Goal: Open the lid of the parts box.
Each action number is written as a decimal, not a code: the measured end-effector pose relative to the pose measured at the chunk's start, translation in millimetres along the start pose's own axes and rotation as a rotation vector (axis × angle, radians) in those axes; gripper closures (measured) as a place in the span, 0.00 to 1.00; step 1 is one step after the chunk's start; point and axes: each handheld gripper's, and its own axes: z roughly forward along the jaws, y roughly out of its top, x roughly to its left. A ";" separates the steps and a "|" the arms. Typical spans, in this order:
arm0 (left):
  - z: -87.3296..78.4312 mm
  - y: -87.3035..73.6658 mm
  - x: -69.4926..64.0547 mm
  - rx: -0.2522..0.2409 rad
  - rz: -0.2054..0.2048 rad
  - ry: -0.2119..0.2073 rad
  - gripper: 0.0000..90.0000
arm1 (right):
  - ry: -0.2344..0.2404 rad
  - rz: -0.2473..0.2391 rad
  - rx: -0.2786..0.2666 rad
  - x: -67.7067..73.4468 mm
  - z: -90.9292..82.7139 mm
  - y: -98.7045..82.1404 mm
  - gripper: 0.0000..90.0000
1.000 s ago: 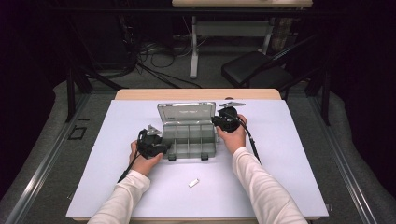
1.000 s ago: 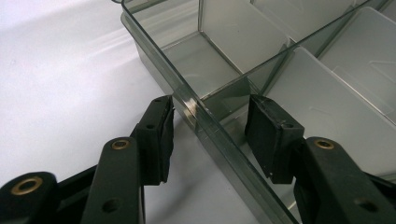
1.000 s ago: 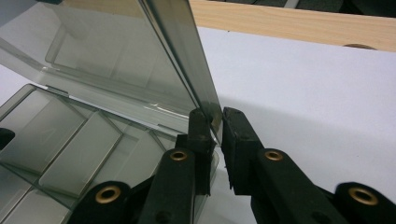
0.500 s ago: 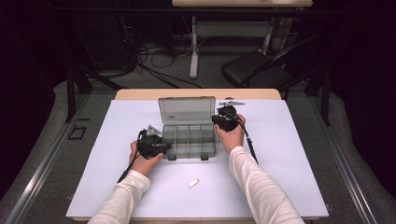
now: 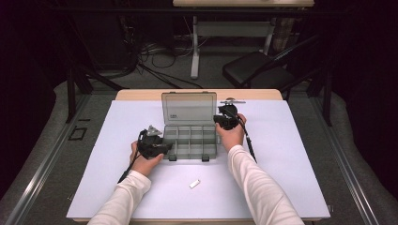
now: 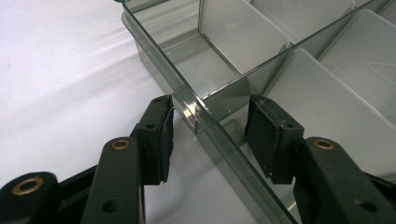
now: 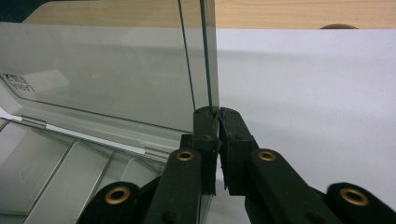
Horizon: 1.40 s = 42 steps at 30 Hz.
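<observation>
A clear grey compartment box (image 5: 190, 143) lies on the white mat, its lid (image 5: 189, 108) standing nearly upright at the back. My right gripper (image 5: 219, 118) is at the lid's right edge; the right gripper view has its jaws (image 7: 218, 114) shut on that edge of the lid (image 7: 116, 74). My left gripper (image 5: 168, 149) is at the box's front left corner. In the left gripper view it (image 6: 212, 135) straddles the box's side wall (image 6: 159, 57), one pad outside and one inside, with a gap on each side. The compartments hold nothing that I can see.
A small white piece (image 5: 195, 183) lies on the mat (image 5: 291, 154) in front of the box, between my forearms. The wooden tabletop (image 5: 141, 94) shows behind the mat. A dark chair (image 5: 253, 70) and cables sit on the floor beyond.
The lid has swung up from a tilted position to nearly upright, with my right gripper at its edge. The left gripper has stayed at the box's corner.
</observation>
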 end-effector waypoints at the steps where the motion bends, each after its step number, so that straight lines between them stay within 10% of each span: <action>1: 0.0 0.0 0.0 0.000 0.000 0.000 0.57 | 0.000 0.000 0.000 0.0 0.0 0.0 0.96; 42: -0.2 -0.3 -1.8 0.001 -0.020 0.007 0.57 | -0.045 0.058 0.061 -0.1 21.7 8.7 0.98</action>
